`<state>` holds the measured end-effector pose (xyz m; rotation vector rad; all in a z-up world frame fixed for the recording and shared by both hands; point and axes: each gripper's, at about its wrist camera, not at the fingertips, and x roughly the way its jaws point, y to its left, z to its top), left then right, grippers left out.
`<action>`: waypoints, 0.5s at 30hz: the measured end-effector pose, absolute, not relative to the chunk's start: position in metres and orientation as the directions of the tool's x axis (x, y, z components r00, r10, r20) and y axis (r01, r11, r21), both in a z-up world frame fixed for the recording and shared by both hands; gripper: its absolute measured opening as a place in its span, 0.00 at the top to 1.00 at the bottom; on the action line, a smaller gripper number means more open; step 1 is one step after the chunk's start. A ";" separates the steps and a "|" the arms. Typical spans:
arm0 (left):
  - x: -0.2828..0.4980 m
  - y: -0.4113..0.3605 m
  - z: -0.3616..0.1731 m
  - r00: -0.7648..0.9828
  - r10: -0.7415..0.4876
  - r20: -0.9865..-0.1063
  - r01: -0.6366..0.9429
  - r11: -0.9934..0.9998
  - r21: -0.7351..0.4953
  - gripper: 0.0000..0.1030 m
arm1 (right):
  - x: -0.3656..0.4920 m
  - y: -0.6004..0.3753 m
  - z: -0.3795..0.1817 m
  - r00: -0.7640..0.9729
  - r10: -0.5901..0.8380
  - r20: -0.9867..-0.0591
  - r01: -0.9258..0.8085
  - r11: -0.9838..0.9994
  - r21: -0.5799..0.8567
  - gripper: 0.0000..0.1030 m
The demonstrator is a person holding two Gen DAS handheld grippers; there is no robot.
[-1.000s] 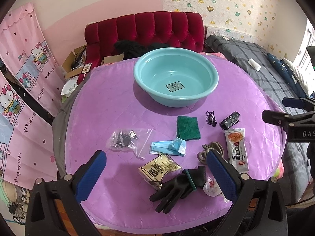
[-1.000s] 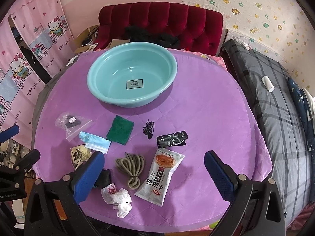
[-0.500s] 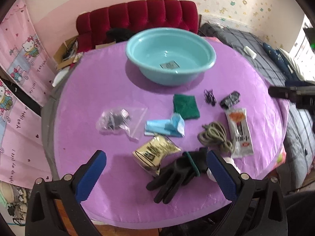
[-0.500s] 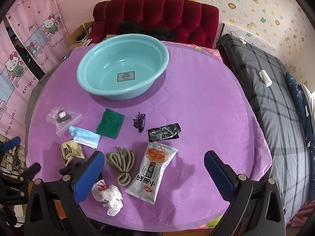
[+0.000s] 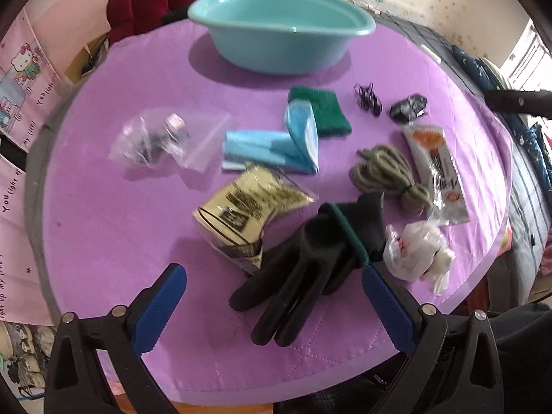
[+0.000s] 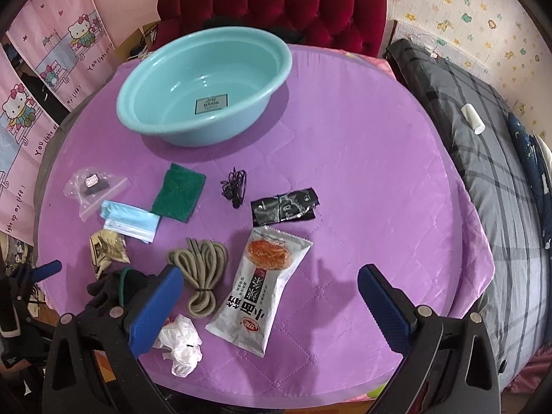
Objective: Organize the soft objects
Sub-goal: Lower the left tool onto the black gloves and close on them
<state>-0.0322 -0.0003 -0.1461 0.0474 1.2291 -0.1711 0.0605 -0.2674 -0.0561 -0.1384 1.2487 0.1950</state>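
While both grippers hover with tongs spread wide and empty, the left gripper [image 5: 274,305] frames the black glove [image 5: 303,258] at the near table edge. Judged by its limp lie, the glove is light, soft and non-fragile; the best pinch point is the green-trimmed cuff, since the splayed fingers would flop. Rightward, the rope coil [image 6: 201,272] looks pliant and is best taken at its bound end. Crumpled white tissue [image 6: 181,343] would compress easily. The right gripper [image 6: 269,307] hangs over the noodle packet [image 6: 262,286], probably slippery. A quilted purple cover [image 6: 362,158] offers mild friction; the teal basin [image 6: 203,86] stands empty at the far side, before a red sofa [image 6: 276,0].
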 end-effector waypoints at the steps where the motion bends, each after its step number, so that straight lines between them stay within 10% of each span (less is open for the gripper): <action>1: -0.033 -0.001 -0.151 0.317 -0.106 -0.943 0.161 0.985 -0.057 0.00 | 0.061 -0.268 -0.058 0.299 0.071 -0.952 -0.222 0.975 0.003 0.00; 8: -0.030 -0.004 -0.183 0.261 -0.120 -0.958 0.164 0.983 -0.079 0.01 | 0.064 -0.269 -0.069 0.280 0.062 -0.958 -0.223 0.975 -0.002 0.00; 15: -0.033 -0.010 -0.194 0.227 -0.159 -0.961 0.181 0.976 -0.119 0.49 | 0.068 -0.268 -0.076 0.271 0.061 -0.961 -0.229 0.973 -0.003 0.00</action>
